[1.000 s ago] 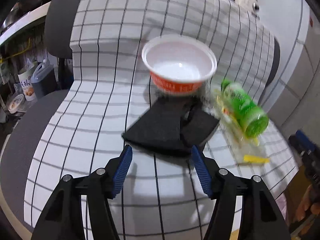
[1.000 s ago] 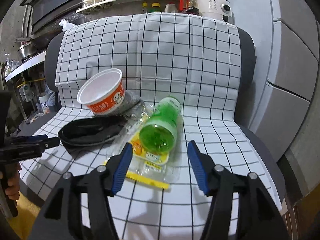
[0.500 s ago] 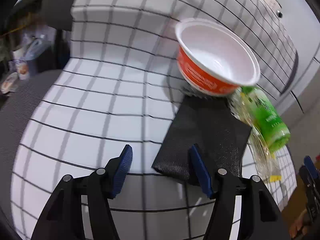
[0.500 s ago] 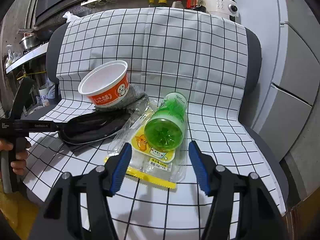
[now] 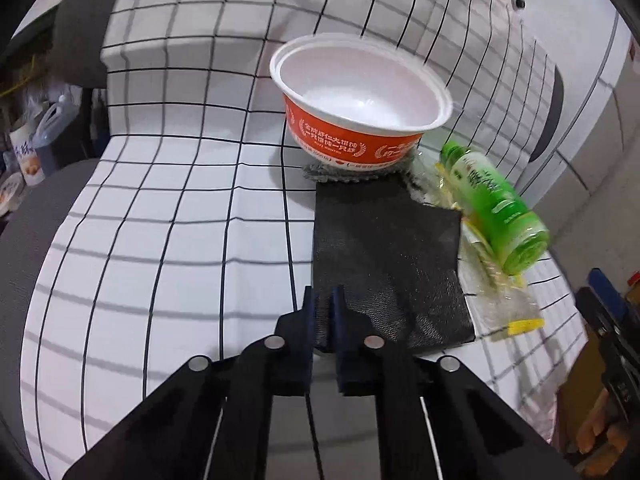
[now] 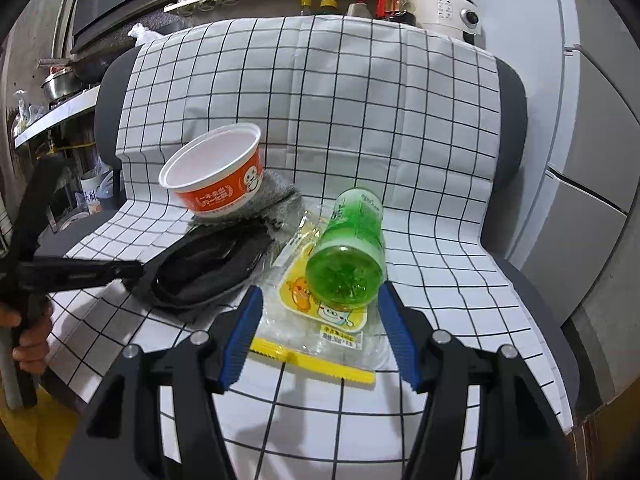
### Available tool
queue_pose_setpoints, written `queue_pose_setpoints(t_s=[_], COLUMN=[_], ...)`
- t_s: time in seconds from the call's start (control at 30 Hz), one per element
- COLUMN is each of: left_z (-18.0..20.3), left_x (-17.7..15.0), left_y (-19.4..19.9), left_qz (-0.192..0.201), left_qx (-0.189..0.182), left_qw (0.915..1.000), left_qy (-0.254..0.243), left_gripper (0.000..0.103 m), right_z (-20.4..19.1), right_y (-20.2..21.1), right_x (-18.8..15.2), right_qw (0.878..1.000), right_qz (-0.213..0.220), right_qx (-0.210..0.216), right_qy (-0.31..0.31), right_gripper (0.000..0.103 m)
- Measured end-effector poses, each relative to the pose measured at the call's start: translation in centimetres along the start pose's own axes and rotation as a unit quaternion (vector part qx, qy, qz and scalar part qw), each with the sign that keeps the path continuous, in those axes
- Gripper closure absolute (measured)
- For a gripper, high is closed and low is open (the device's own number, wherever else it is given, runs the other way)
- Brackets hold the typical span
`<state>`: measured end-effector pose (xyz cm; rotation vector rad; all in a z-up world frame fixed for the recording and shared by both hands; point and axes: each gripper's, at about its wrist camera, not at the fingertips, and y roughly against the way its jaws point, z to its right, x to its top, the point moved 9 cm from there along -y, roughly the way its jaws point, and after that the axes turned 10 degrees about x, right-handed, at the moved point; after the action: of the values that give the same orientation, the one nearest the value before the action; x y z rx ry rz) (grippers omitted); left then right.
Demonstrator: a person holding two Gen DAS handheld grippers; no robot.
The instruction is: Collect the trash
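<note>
On the checked cloth [image 5: 160,220] lies a flat black bag [image 5: 384,260]. My left gripper [image 5: 323,297] is shut on its near left edge, also seen from the right wrist view [image 6: 134,270]. An orange-and-white noodle bowl [image 5: 360,120] sits tilted on a grey scrubber [image 5: 340,170] behind the bag. A green bottle [image 6: 352,248] lies on its side over a clear packet with a yellow strip [image 6: 320,344]. My right gripper [image 6: 321,292] stands open just in front of the bottle's base, above the packet, touching neither.
The cloth covers a grey chair [image 6: 512,120]. A white fridge [image 6: 592,160] stands close on the right. Shelves with jars and a rice cooker [image 6: 448,12] are behind. A person's hand [image 6: 28,344] holds the left gripper at the chair's left edge.
My left gripper moved in toward the black bag and its jaws went from wide open to shut on the bag's edge. The right gripper stayed open and hardly moved.
</note>
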<state>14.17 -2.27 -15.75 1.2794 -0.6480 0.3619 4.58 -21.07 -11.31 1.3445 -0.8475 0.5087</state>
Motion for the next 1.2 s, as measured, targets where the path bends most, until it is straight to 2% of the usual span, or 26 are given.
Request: queue_pose_setpoints(t_s=[0.1,0.3,0.33,0.4,0.53,0.6,0.73,0.87,0.9,1.2], left_z=[0.0,0.3,0.3,0.0,-0.4,-0.5,-1.0,-0.9,-0.7,1.3], left_x=[-1.6,-5.5,-6.1,-6.4,-6.1,-5.5,-3.1,-2.4,-2.6,-5.6], left_y=[2.5,5.1,5.2,5.1,4.8,5.3,6.4,6.1,5.8,3.9], left_qz=[0.013,-0.003,-0.003,0.003,-0.005,0.006,0.040,0.037,0.030,-0.016], left_qx=[0.006,0.006,0.019,0.040,0.036,0.039,0.059,0.057,0.052,0.022], left_qw=[0.9999,0.9990,0.9982,0.9970,0.9981,0.9981,0.9964,0.9972,0.9977,0.9988], left_qy=[-0.009,-0.045,-0.056,-0.066,-0.049,-0.046,-0.045,-0.034,-0.032,-0.042], left_gripper=[0.098,0.098,0.097,0.097,0.096,0.090,0.059,0.058,0.058,0.058], right_z=[0.4,1.0,1.0,1.0,0.7,0.6,0.8,1.5,1.6,4.3], right_y=[0.7,1.1,1.0,0.6,0.5,0.7,0.6,-0.9,-1.4,-7.8], right_x=[0.3,-0.6,-0.9,-1.5,-1.7,-1.4,-0.6,0.4,0.7,4.0], right_qw=[1.000,1.000,1.000,1.000,1.000,1.000,1.000,1.000,1.000,0.998], right_qz=[0.008,0.003,-0.001,-0.009,-0.011,-0.007,0.002,0.000,0.000,-0.029], right_qx=[-0.005,-0.006,-0.006,-0.003,0.001,0.000,-0.004,-0.011,-0.012,-0.035], right_qy=[-0.003,-0.013,-0.014,-0.020,-0.023,-0.015,-0.011,-0.009,-0.009,-0.032], right_gripper=[0.044,0.044,0.044,0.043,0.042,0.038,0.037,0.034,0.031,0.031])
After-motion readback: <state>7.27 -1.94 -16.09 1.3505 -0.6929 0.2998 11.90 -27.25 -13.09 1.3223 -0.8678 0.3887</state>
